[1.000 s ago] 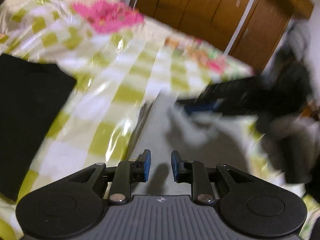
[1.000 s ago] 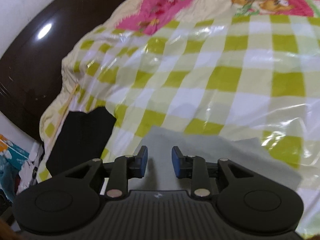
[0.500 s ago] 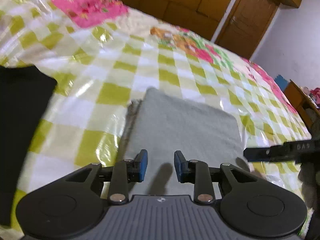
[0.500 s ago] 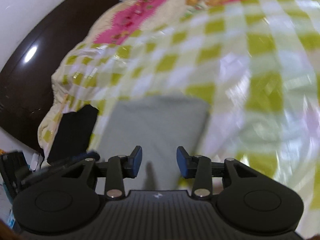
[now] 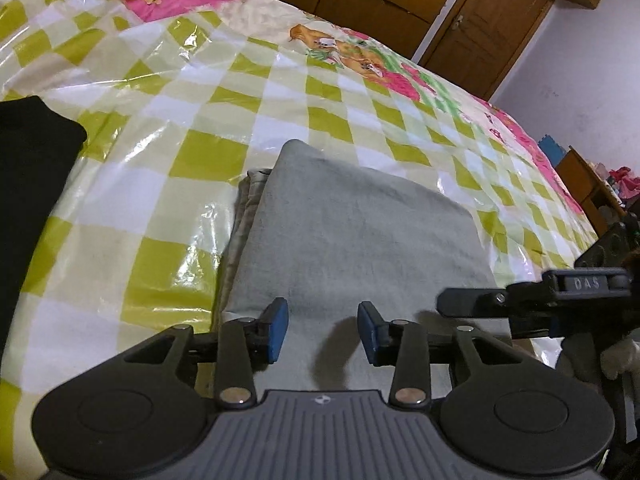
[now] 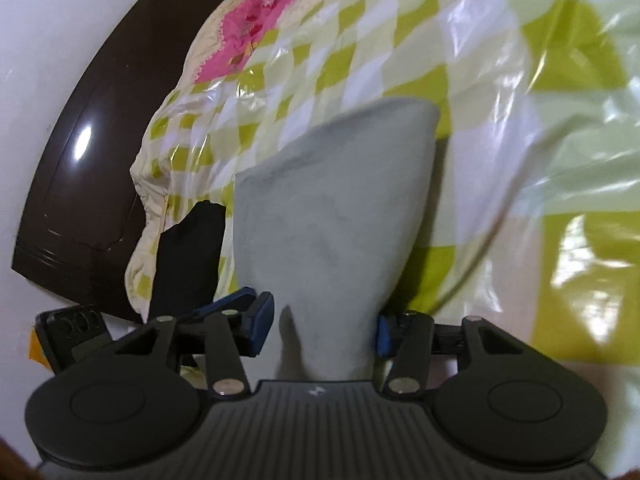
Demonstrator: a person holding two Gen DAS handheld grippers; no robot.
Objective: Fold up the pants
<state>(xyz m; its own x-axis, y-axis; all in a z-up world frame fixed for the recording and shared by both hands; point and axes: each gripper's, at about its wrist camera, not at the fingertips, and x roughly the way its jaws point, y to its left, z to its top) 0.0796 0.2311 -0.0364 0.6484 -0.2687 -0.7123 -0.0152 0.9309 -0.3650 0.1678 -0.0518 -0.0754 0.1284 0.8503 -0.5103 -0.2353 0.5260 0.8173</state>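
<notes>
The grey pants [image 5: 352, 236] lie folded into a thick rectangle on the checked bed cover [image 5: 200, 92]. My left gripper [image 5: 323, 330] is open and empty, low over the near edge of the pants. My right gripper [image 6: 318, 326] is open, with the near end of the grey pants [image 6: 332, 216] lying between its fingers; the jaws stand wide on either side of the cloth. The right gripper's body also shows at the right edge of the left wrist view [image 5: 560, 300].
A black folded garment [image 5: 28, 200] lies at the left on the bed, also in the right wrist view [image 6: 188, 256]. A dark brown headboard [image 6: 96, 160] stands behind it. Wooden wardrobe doors [image 5: 480, 24] line the far wall. A wooden shelf [image 5: 588, 188] stands at the right.
Both grippers have opened wider. The right gripper has dropped low to the near end of the grey pants, which now lie between its fingers. The left gripper has steadied over the pants.
</notes>
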